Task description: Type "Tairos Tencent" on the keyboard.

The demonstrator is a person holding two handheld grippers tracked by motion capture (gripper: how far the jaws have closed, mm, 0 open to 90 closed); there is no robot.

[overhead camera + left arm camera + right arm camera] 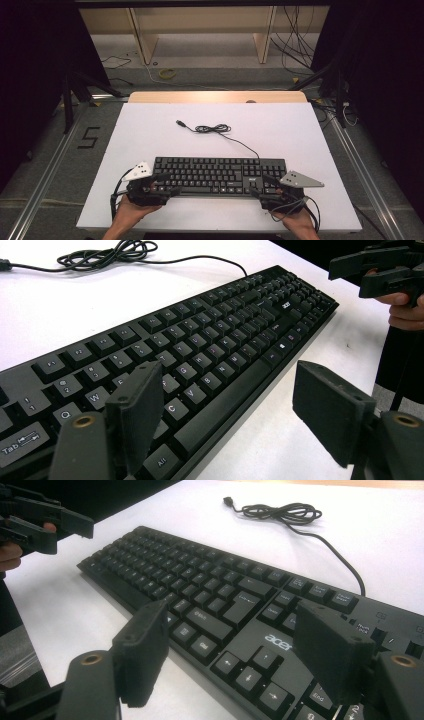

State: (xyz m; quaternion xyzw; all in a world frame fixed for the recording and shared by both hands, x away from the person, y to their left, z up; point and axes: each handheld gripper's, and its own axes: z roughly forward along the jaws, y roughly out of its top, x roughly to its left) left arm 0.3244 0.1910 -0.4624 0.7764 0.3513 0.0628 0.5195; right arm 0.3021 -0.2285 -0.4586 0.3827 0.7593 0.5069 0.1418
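Note:
A black keyboard lies across the near half of the white table, and its cable sits coiled behind it with the plug loose. My left gripper is at the keyboard's left front corner, jaws open. In the left gripper view one jaw hangs over the letter keys and the other over the table. My right gripper is at the right front corner, also open. In the right gripper view it straddles the keyboard's front edge near the arrow keys. Neither gripper's pads press on anything.
The white table top ends in a wooden strip at the far side. Beyond it stand wooden shelf legs, with loose cables on the floor. Dark stands flank the table. A "5" is marked on the floor at left.

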